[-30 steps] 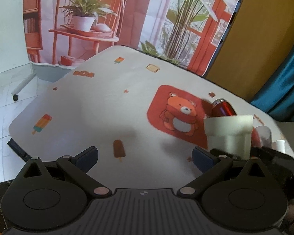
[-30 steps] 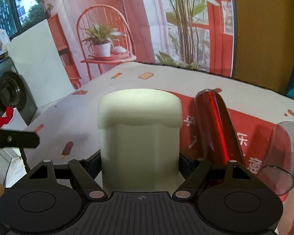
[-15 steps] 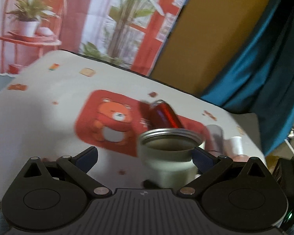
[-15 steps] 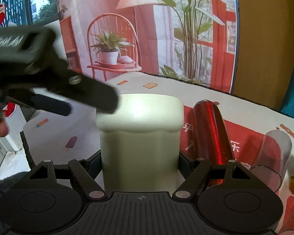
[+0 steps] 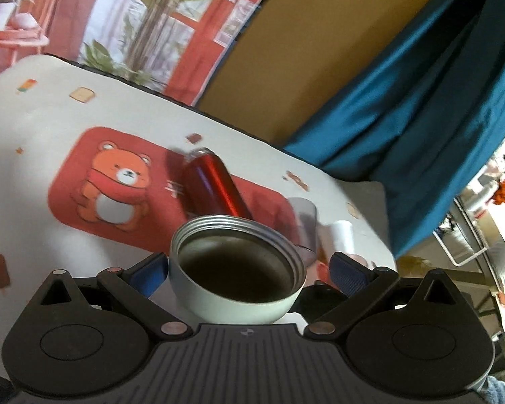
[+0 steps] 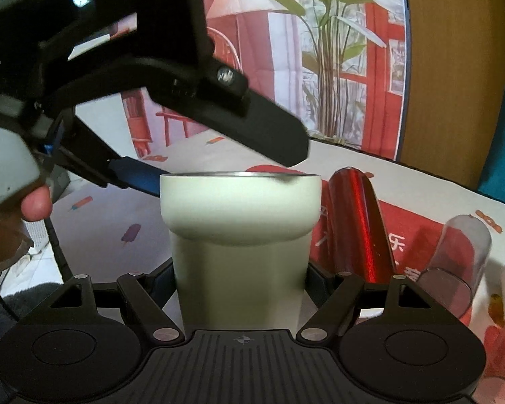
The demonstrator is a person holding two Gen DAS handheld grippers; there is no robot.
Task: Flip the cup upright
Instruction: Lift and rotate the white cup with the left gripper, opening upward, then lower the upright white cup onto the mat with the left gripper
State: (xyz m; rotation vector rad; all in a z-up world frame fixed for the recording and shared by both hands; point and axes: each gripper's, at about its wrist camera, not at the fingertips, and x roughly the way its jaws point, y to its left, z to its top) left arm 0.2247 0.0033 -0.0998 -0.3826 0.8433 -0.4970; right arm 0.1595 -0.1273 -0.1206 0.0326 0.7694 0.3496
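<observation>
Pale-green cup (image 6: 239,235) stands upright, mouth up, clamped by right tool (image 6: 240,277); left tool (image 5: 249,269) spread wide.

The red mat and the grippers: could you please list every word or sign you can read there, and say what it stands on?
"乐": a white character, as best it reads, on the red mat, between the red bottle and the clear cup.
Other white characters on the mat: partly hidden or blurred, unreadable.
Lettering on the left gripper body, right wrist view: too blurred.
Pale cup: no text visible.
</observation>
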